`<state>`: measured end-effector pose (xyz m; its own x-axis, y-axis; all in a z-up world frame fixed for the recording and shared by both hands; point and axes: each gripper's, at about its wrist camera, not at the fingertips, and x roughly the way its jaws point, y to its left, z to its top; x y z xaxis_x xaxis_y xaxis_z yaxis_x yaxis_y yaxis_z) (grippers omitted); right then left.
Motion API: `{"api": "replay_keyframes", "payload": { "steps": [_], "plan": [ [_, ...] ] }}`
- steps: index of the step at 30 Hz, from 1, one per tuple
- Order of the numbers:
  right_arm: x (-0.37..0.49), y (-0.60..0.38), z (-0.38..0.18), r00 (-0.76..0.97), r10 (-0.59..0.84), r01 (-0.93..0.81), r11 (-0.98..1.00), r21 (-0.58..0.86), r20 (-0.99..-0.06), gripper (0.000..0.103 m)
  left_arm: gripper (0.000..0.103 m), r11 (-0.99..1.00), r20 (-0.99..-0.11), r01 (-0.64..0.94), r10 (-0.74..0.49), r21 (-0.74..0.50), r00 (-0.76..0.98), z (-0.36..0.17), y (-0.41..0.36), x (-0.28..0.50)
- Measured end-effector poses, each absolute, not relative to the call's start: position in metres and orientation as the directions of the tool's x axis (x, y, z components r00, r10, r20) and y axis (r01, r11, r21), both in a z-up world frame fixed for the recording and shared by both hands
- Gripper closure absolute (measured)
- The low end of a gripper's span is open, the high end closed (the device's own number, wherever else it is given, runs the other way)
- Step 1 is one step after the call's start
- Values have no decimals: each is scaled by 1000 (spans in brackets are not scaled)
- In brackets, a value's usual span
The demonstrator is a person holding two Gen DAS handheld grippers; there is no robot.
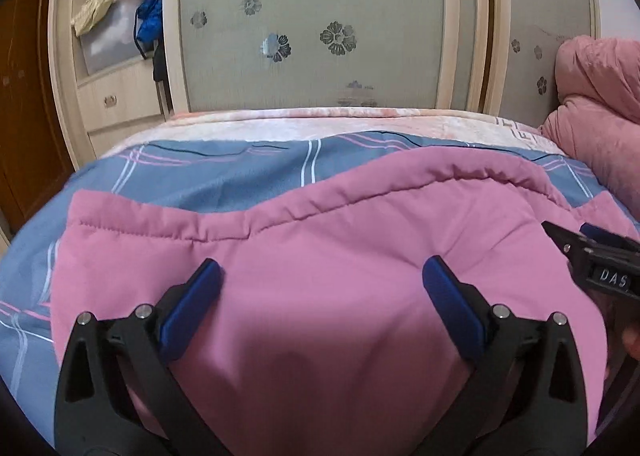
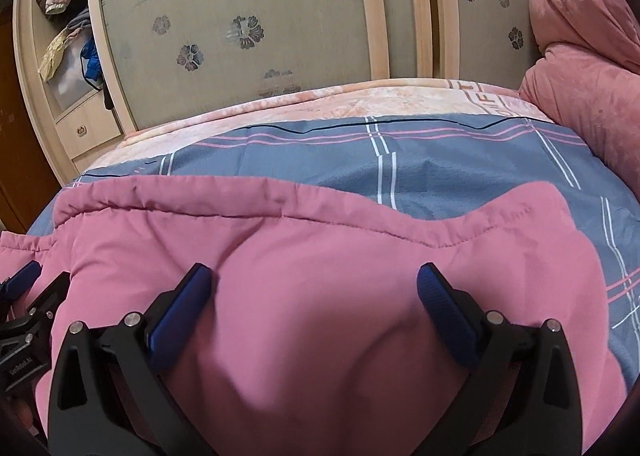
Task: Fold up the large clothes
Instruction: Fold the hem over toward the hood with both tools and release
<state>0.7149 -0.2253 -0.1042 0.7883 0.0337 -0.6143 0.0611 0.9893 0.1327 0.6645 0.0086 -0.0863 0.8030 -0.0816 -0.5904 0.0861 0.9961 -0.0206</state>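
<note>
**Both grippers poised over the pink padded garment on the bed**

The bed [image 1: 248, 163] fills both views, covered by a blue-grey plaid sheet with a pale pink blanket [image 2: 360, 103] at its far edge. Beyond the bed stands a wardrobe [image 1: 320, 23] with frosted, flower-patterned sliding doors; beside it, open shelves hold loose clothes. At the bed's right end a rolled pink quilt [image 1: 592, 103] is bunched up.

The task's thing, a large pink padded garment [image 1: 320, 256], lies on the bed, nearest the cameras. Its stitched far edge [image 2: 360, 223] runs across both views, with bare plaid sheet showing beyond it. The cloth is puffy and wrinkled, not flat.

The left gripper [image 1: 322, 280] sits over the garment's left part with its blue-padded fingers spread wide, holding nothing. The right gripper [image 2: 314, 284] is likewise spread apart over the garment's right part, empty; its tip also shows at the right margin of the left wrist view. Whether the pads touch the cloth cannot be told.

The step in hand looks like taking hold for a fold. To do it well, each gripper should pinch the full padded thickness at matching spots, so the fold line runs straight. Lift evenly, keep the fabric taut between them, and lay edge on edge; bulky filling tends to spring back and slip.
</note>
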Motion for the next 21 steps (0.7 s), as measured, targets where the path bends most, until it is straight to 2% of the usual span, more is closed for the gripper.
{"api": "replay_keyframes", "payload": {
  "steps": [10,21],
  "plan": [
    [720,-227,-124,803,58,50,985,163,-593,1,2,997,-575,69,-67,-18,815,-98,8,675],
    [724,-230,-127,790,64,53,984,171,-610,1,2,999,-568,51,-38,6,822,-96,6,674]
  ]
}}
